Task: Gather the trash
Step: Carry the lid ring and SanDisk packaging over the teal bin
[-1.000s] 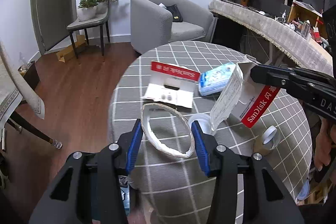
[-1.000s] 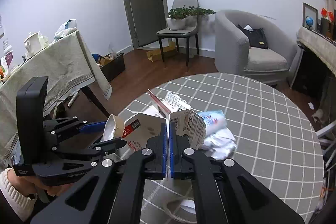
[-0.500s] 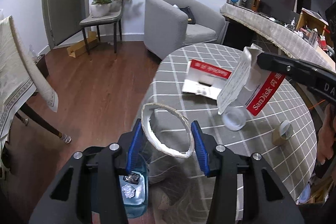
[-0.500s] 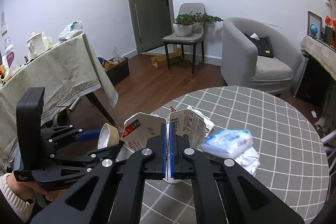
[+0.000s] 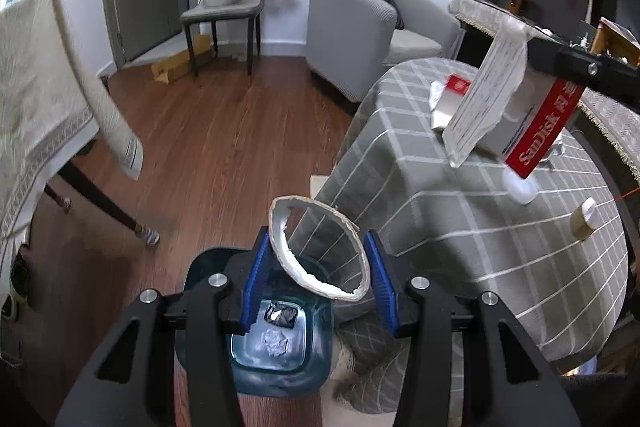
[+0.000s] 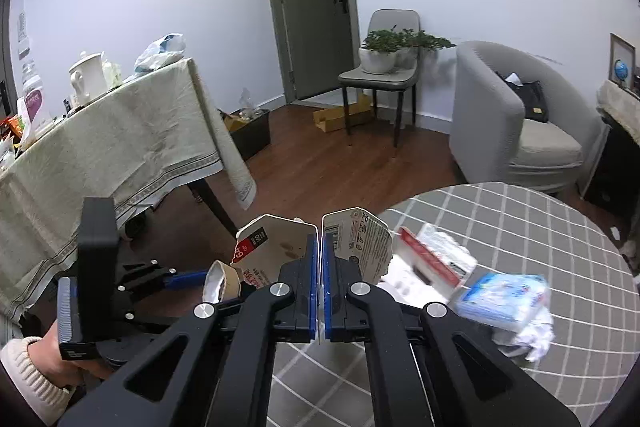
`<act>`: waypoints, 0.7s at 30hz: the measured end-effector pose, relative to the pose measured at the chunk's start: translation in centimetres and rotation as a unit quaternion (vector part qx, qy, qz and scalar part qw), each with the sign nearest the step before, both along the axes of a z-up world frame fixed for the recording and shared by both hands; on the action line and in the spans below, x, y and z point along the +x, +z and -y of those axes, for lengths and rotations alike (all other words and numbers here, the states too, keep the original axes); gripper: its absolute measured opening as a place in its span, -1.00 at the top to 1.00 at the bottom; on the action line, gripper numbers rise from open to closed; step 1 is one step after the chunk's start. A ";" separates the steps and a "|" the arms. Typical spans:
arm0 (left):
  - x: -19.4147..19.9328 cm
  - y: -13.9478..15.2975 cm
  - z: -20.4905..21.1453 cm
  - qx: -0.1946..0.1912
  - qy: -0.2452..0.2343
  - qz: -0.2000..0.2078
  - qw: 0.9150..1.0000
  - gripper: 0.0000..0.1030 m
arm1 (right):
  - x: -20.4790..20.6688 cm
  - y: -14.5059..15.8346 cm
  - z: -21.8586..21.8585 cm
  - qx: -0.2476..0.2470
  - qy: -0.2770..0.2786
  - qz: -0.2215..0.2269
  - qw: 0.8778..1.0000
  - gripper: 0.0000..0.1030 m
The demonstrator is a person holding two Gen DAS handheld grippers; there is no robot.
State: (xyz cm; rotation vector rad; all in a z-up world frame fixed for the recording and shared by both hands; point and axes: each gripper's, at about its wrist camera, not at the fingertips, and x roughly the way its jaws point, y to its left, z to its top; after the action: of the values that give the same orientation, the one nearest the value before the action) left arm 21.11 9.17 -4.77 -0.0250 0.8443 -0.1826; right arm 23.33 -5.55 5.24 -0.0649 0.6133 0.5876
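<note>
Hanging just over the bin (image 5: 256, 359) on the floor, the left gripper (image 5: 316, 267) has its jaws partly closed on a tape ring (image 5: 316, 255), pads pressing its outer rim on either side, hoop tilted with its opening facing forward. The bin's mouth lies straight below the ring, crumpled scraps already inside, so I judge a release there should drop it in; this is the nearer gripper. Rightward, above the checked table (image 5: 460, 227), the right gripper (image 6: 320, 259) is pinched tight on a torn SanDisk box (image 5: 516, 115), long side hanging down, well apart from the bin. More trash sits on the table: a red-and-white box (image 6: 432, 263) and a blue pack (image 6: 504, 295).
</note>
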 end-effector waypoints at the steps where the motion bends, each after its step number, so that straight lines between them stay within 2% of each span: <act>1: 0.0 -0.3 -0.4 0.002 0.002 -0.004 1.000 0.04 | 0.1 -0.1 -0.4 0.000 0.002 -0.002 1.000 0.95; 9: 0.4 -4.1 -4.1 0.001 0.020 -0.061 0.998 0.04 | 0.4 -1.1 -4.4 0.007 0.029 -0.017 0.999 0.95; 21: 0.1 -9.3 -7.6 0.005 0.034 -0.133 0.991 0.03 | 1.0 -4.3 -10.6 -0.018 0.061 -0.056 0.996 0.95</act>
State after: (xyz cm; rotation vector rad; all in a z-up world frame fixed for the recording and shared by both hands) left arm 21.22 16.80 -14.03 -0.0691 1.1087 -0.1118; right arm 24.31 5.00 0.89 -0.1038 0.7323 0.7018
